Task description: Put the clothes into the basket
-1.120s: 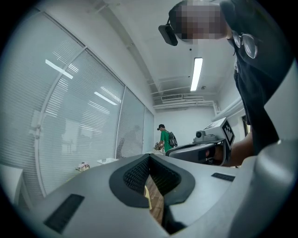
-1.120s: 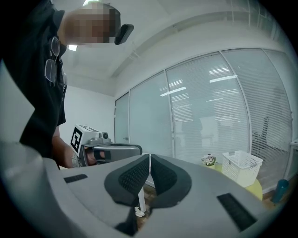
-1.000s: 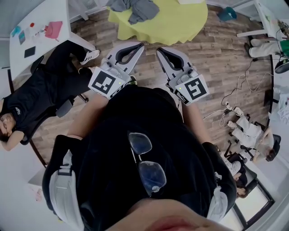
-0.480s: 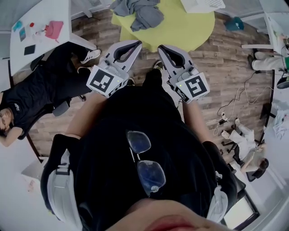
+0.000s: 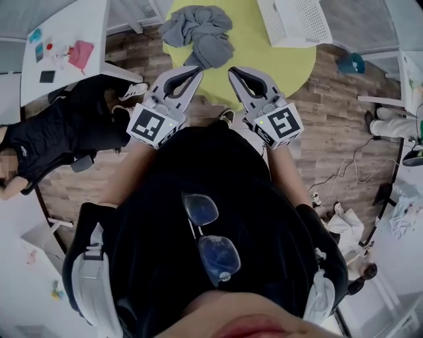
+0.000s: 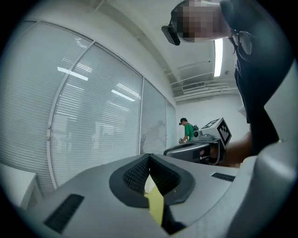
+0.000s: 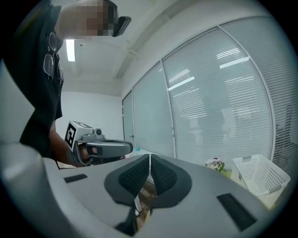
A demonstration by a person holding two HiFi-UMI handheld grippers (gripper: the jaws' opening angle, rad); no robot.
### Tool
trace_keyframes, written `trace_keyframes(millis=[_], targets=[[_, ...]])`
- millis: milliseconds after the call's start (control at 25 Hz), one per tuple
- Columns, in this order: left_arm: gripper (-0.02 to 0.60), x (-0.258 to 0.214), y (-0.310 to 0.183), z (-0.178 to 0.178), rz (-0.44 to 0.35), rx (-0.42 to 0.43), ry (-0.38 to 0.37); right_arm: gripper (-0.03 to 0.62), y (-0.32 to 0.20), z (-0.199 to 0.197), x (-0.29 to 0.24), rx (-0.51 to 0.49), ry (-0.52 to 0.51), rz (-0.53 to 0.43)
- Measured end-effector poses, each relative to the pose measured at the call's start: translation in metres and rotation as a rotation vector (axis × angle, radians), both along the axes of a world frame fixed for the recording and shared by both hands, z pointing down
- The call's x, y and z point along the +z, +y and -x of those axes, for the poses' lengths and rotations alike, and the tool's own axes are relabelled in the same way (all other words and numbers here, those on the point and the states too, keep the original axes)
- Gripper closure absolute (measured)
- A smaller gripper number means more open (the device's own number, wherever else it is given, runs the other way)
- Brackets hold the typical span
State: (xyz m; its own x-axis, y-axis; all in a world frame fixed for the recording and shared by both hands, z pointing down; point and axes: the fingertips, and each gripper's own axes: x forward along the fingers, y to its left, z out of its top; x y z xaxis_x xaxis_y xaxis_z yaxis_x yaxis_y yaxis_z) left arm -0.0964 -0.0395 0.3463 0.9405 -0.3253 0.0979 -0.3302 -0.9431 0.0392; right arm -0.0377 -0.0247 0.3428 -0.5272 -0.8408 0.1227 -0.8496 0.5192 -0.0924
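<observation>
A heap of grey clothes lies on the far left part of a round yellow-green table. A white slatted basket stands on the table's right part and shows again in the right gripper view as the basket. My left gripper is shut and empty, its tip over the table's near edge, just short of the clothes. My right gripper is shut and empty beside it, also over the near edge. Both sets of jaws meet tip to tip with nothing between them, left gripper, right gripper.
A person in black lies back on a chair at the left, feet near the table. A white desk with small items stands at the upper left. More people and cables are on the wooden floor at the right. Walls of glass with blinds lie ahead.
Both grippers have moved forward together toward the table, from over the floor to over its near edge. The clothes and the basket have come fully into view. Jaws stay shut.
</observation>
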Motion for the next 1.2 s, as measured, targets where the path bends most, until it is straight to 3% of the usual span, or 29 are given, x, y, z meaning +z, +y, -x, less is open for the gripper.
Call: trace_keyframes(millis=[240, 520, 920, 1200], targets=[[0.578, 0.012, -0.033, -0.033, 0.01, -0.086, -0.022, 0.566, -0.033, -0.034, 0.023, -0.081, -0.019, 0.058], [0.578, 0.038, -0.079, -0.042, 0.008, -0.157, -0.003, 0.553, -0.085, -0.045, 0.077, -0.115, 0.005, 0.195], [0.578, 0.087, -0.156, -0.028, 0.007, -0.16, 0.025, 0.412, -0.161, -0.016, 0.145, -0.102, 0.057, 0.386], [0.578, 0.148, -0.211, -0.02, 0.039, -0.106, -0.053, 0.291, -0.216, -0.005, 0.223, -0.044, 0.119, 0.621]])
